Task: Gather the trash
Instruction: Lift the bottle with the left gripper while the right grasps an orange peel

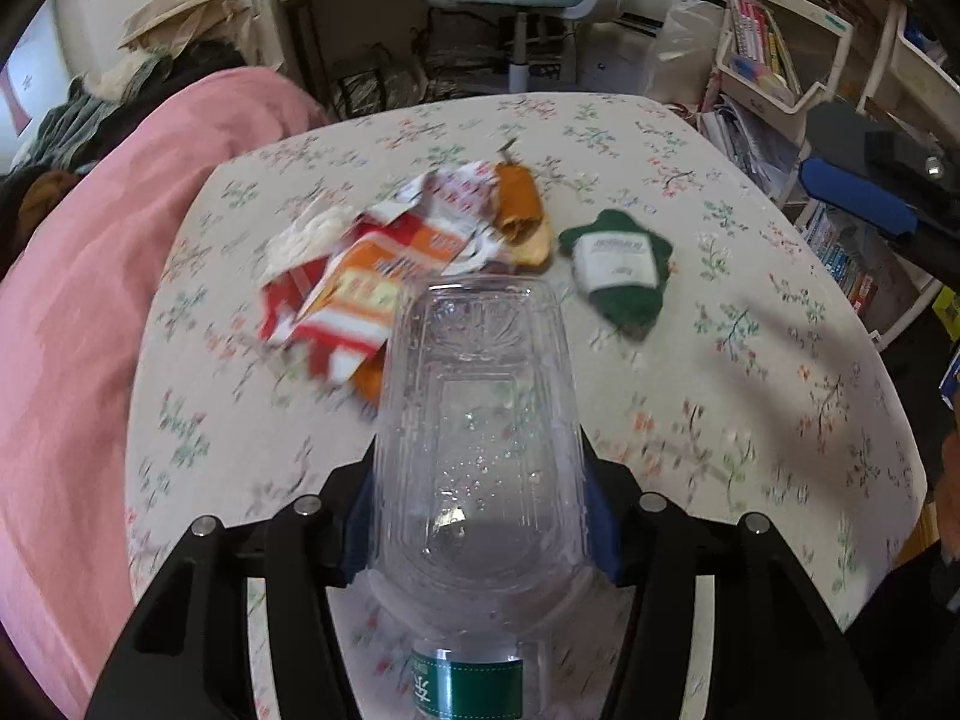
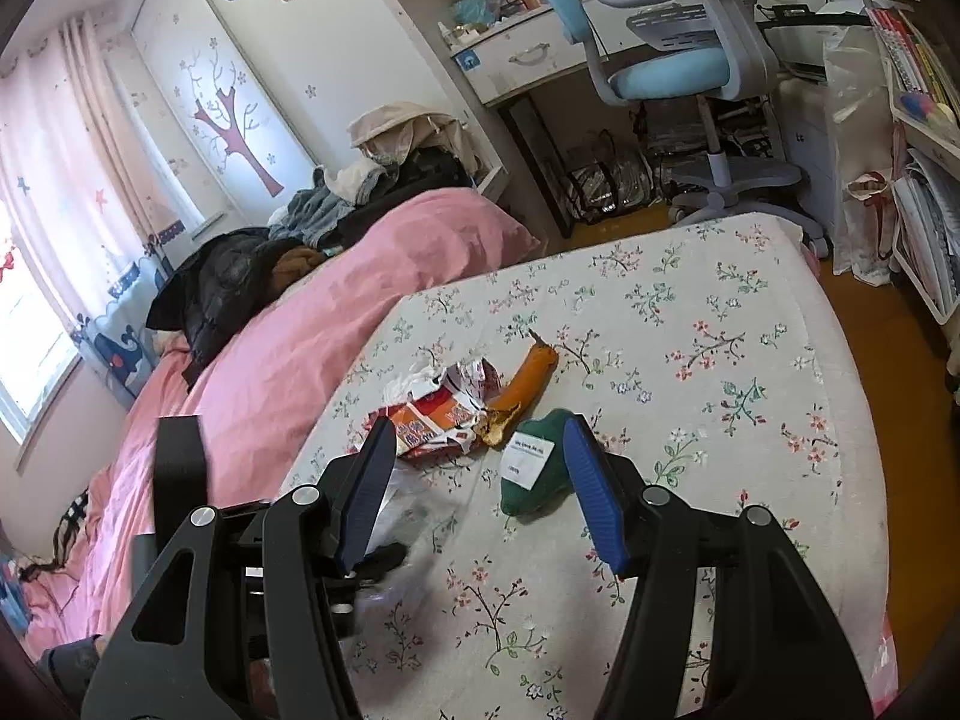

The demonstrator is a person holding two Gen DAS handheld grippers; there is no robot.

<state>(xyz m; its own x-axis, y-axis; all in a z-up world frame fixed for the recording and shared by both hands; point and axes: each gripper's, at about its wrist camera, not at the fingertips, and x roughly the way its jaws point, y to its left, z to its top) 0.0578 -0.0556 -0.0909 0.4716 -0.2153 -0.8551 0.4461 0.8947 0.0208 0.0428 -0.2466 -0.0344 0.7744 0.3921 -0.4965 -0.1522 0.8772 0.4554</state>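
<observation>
The left gripper is clamping a clear plastic bottle between its jaws, wrappers lying beyond, while the right gripper is hanging wide open, a green cloth lying between its fingertips.

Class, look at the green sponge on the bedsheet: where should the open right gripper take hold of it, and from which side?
Grip the green sponge across its narrow middle, around the white label, coming down from above. It lies flat and apart from the wrappers, and the right gripper is open just over it.
</observation>
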